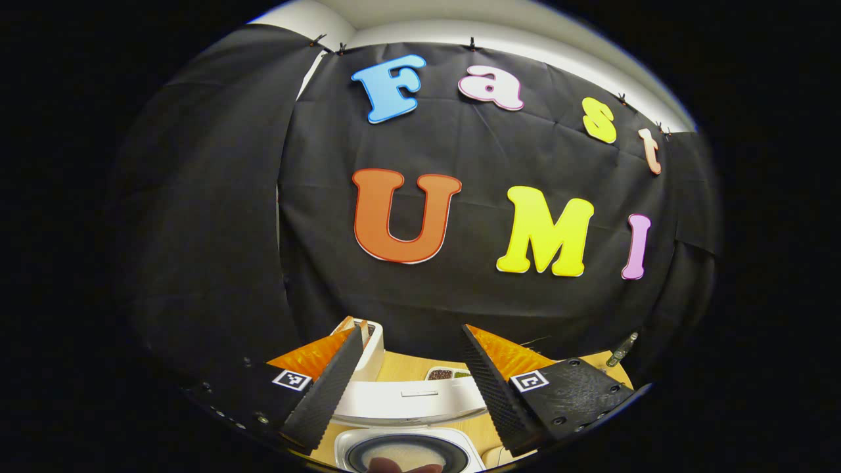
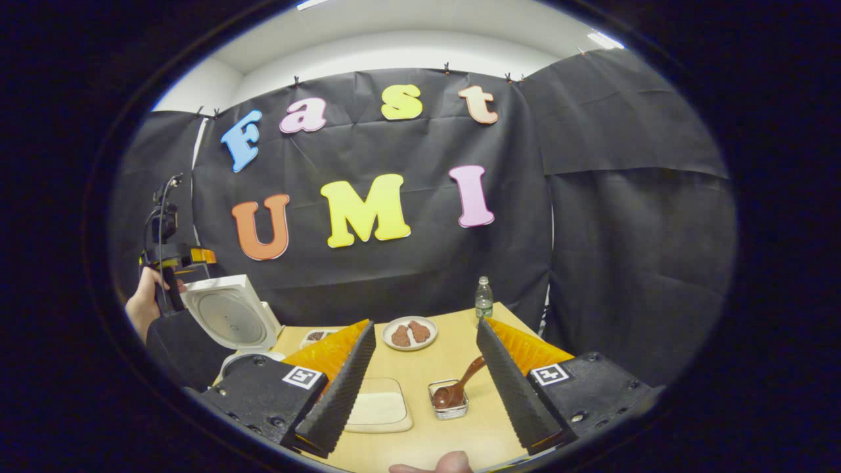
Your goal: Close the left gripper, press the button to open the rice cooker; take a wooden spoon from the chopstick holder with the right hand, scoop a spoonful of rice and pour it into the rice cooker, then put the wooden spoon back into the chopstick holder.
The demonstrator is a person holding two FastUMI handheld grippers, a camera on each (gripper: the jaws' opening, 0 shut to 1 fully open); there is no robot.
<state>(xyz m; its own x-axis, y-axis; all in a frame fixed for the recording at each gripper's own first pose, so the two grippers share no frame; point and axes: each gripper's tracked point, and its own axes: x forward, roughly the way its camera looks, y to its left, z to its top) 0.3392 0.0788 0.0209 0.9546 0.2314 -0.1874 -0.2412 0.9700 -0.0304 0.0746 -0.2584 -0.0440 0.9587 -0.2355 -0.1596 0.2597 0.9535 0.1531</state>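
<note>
**Cooker lid up, spoon at rest in holder**

Light wooden surface (image 2: 453, 368) against black cloth walls. The rice cooker (image 2: 230, 320) stood at the far left of the right gripper view, lid raised and tilted back, its round inner face turned toward the camera. The wooden spoon (image 2: 458, 387) sat bowl-down in the small chopstick holder (image 2: 449, 401), handle slanting up and to the right. The right gripper (image 2: 426, 378) hovered short of it, fingers spread wide, holding nothing. A hand (image 2: 146, 302) held the other gripper upright beside the lid.

In the left gripper view, the left gripper (image 1: 410, 387) hung above the open cooker pot (image 1: 407, 453), fingers wide apart and empty.
</note>
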